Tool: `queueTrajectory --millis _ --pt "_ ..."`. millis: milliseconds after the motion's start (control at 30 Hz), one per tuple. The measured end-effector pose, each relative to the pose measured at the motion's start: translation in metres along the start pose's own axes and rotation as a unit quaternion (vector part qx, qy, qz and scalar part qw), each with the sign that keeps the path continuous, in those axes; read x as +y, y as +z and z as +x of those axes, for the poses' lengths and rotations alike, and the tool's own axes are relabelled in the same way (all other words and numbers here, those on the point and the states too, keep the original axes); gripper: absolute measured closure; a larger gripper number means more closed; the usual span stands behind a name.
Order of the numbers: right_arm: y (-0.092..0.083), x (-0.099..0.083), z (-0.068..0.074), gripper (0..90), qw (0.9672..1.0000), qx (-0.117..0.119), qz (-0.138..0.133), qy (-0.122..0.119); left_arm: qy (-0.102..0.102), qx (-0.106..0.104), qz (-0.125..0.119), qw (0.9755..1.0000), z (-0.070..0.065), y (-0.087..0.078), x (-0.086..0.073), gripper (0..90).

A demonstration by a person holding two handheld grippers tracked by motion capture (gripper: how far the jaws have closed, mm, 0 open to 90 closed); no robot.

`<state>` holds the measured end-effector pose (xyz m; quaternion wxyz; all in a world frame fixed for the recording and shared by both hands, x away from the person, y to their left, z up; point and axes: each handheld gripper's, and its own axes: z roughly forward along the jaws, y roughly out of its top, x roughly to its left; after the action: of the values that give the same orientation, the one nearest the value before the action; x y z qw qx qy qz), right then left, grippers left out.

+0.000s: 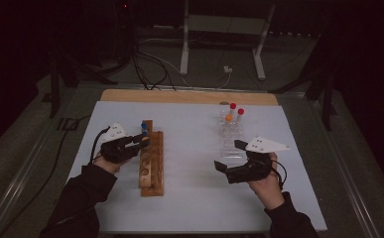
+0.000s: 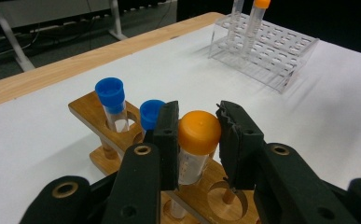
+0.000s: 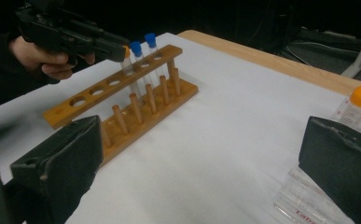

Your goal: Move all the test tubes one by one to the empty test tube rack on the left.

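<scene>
My left gripper (image 2: 197,122) is shut on an orange-capped tube (image 2: 190,165), its pads pressing on the cap. The tube stands upright with its lower end in a hole of the wooden rack (image 2: 87,109), beside two blue-capped tubes (image 2: 109,93) at the rack's far end. In the high view the left gripper (image 1: 142,140) sits over the wooden rack (image 1: 152,168) on the left of the white mat. My right gripper (image 1: 228,154) stands open with nothing between its jaws, just in front of the clear plastic rack (image 1: 229,136). That rack holds two red-capped tubes (image 1: 233,106) and an orange-capped one (image 1: 228,118).
The wooden rack (image 3: 122,121) has several free holes and a row of pegs along its lower board. The white mat (image 1: 194,198) lies on a wooden tabletop (image 1: 189,95). Beyond the table are cables and a white stand's legs (image 1: 184,59).
</scene>
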<state>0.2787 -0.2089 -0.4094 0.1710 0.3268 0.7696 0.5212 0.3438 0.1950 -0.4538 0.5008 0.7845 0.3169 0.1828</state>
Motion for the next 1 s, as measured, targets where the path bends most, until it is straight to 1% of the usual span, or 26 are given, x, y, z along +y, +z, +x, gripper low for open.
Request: queueTrajectory --millis 33,67,100,133,200,233,267,367,400,433,467,500,567,667,700,733,767,800,833,867,900,933,967,1000 --pt "0.000 0.001 0.000 0.0 1.0000 -0.001 -0.001 -0.001 0.002 -0.001 0.002 1.0000 0.000 0.000 0.000 69.6" --pt "-0.001 0.002 0.000 0.0 1.0000 -0.001 -0.002 -0.002 0.003 -0.002 0.000 1.0000 -0.001 -0.001 0.001 66.1" --pt "-0.002 0.004 0.000 0.0 1.0000 -0.001 -0.003 -0.003 0.005 -0.003 -0.003 1.0000 -0.003 -0.002 0.002 58.7" --pt "-0.003 0.006 0.000 0.0 1.0000 -0.002 -0.004 -0.005 0.010 -0.003 -0.004 0.9999 -0.006 -0.003 0.003 53.9" --pt "-0.004 0.009 -0.001 0.0 0.9999 -0.004 -0.007 -0.009 0.013 -0.013 -0.011 0.9998 -0.010 -0.006 0.006 44.1" --pt "-0.005 0.011 -0.002 0.0 0.9999 -0.005 -0.007 -0.010 0.016 -0.010 -0.013 0.9997 -0.012 -0.008 0.008 39.9" --pt "-0.005 0.014 -0.003 0.0 0.9999 -0.007 -0.009 -0.010 0.017 -0.012 -0.017 0.9996 -0.015 -0.011 0.009 34.8" --pt "-0.006 0.019 -0.011 0.0 0.9999 -0.011 -0.011 -0.007 0.018 -0.022 -0.023 0.9993 -0.022 -0.017 0.013 21.1" --pt "-0.005 0.020 -0.014 0.0 0.9998 -0.013 -0.012 -0.003 0.018 -0.030 -0.025 0.9991 -0.024 -0.019 0.014 15.9" --pt "-0.004 0.021 -0.018 0.0 0.9999 -0.014 -0.009 -0.001 0.018 -0.033 -0.026 0.9990 -0.026 -0.021 0.014 14.8" --pt "-0.002 0.022 -0.022 0.0 0.9999 -0.014 -0.006 -0.001 0.019 -0.036 -0.026 0.9988 -0.029 -0.023 0.015 10.7" --pt "-0.001 0.022 -0.026 0.0 0.9999 -0.015 -0.005 -0.002 0.020 -0.044 -0.026 0.9985 -0.031 -0.024 0.015 7.0" --pt "0.003 0.022 -0.035 0.1 0.9998 -0.020 -0.006 0.005 0.022 -0.051 -0.027 0.9981 -0.034 -0.026 0.015 2.7" --pt "0.011 0.020 -0.047 0.4 0.9992 -0.038 0.005 0.003 0.025 -0.059 -0.036 0.9973 -0.037 -0.030 0.014 2.0" --pt "0.013 0.018 -0.051 3.8 0.9990 -0.043 0.011 0.006 0.025 -0.059 -0.036 0.9973 -0.037 -0.030 0.014 2.0" --pt "0.015 0.016 -0.056 5.1 0.9988 -0.047 0.014 0.006 0.024 -0.061 -0.040 0.9971 -0.038 -0.032 0.014 2.0" --pt "0.018 0.014 -0.059 5.9 0.9983 -0.056 0.016 0.009 0.024 -0.059 -0.043 0.9970 -0.037 -0.034 0.014 2.0" --pt "0.018 0.014 -0.059 5.9 0.9983 -0.056 0.016 0.009 0.024 -0.059 -0.043 0.9970 -0.037 -0.034 0.014 2.0" --pt "0.026 0.007 -0.069 7.5 0.9973 -0.067 0.025 0.017 0.022 -0.056 -0.045 0.9972 -0.037 -0.036 0.014 2.0" --pt "0.026 0.007 -0.069 7.5 0.9973 -0.067 0.025 0.017 0.021 -0.057 -0.047 0.9971 -0.036 -0.038 0.014 2.0" --pt "0.031 0.003 -0.076 17.2 0.9962 -0.078 0.030 0.024 0.015 -0.057 -0.051 0.9969 -0.035 -0.040 0.013 2.0" --pt "0.031 0.003 -0.076 17.2 0.9962 -0.078 0.030 0.024 0.015 -0.057 -0.051 0.9969 -0.035 -0.040 0.013 2.0" --pt "0.037 -0.001 -0.083 20.2 0.9949 -0.088 0.040 0.029 0.013 -0.058 -0.052 0.9969 -0.034 -0.040 0.013 2.0" --pt "0.040 -0.002 -0.086 24.8 0.9945 -0.090 0.045 0.030 0.007 -0.058 -0.055 0.9967 -0.032 -0.041 0.013 2.0"
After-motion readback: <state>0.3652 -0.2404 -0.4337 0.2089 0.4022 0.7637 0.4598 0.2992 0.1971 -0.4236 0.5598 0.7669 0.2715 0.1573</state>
